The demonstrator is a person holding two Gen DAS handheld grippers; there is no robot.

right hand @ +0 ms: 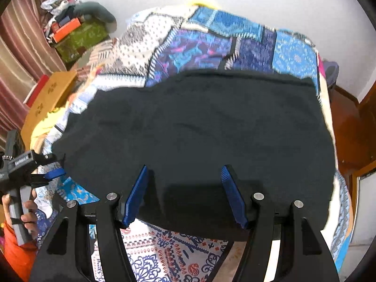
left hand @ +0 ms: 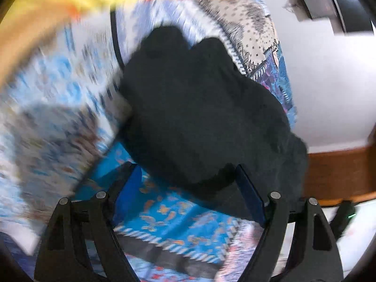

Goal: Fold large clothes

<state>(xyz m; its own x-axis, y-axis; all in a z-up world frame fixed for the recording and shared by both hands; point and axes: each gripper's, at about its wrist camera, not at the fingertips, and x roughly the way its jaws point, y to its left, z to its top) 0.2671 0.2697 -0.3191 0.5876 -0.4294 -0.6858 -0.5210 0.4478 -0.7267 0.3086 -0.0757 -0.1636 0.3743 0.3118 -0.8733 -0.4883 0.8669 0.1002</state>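
Across the bed's patchwork bedspread (right hand: 235,44) lies the black garment (right hand: 199,129), spread broad and mostly flat, its near edge hanging just above a white patterned cloth (right hand: 169,253). Right tongs (right hand: 185,192) hover over that near edge, jaws apart, with nothing visibly pinched between the blue pads (right hand: 136,197). Left tongs (left hand: 188,195) are released too, jaws wide; the garment's rumpled edge (left hand: 211,181) sits between the tips but the pads do not press it. From the right wrist view the left tongs (right hand: 54,174) show at the garment's left corner, held by a hand (right hand: 27,213). At far left, cardboard boxes (right hand: 47,98) and a curtain (right hand: 21,47) stand beside the bed
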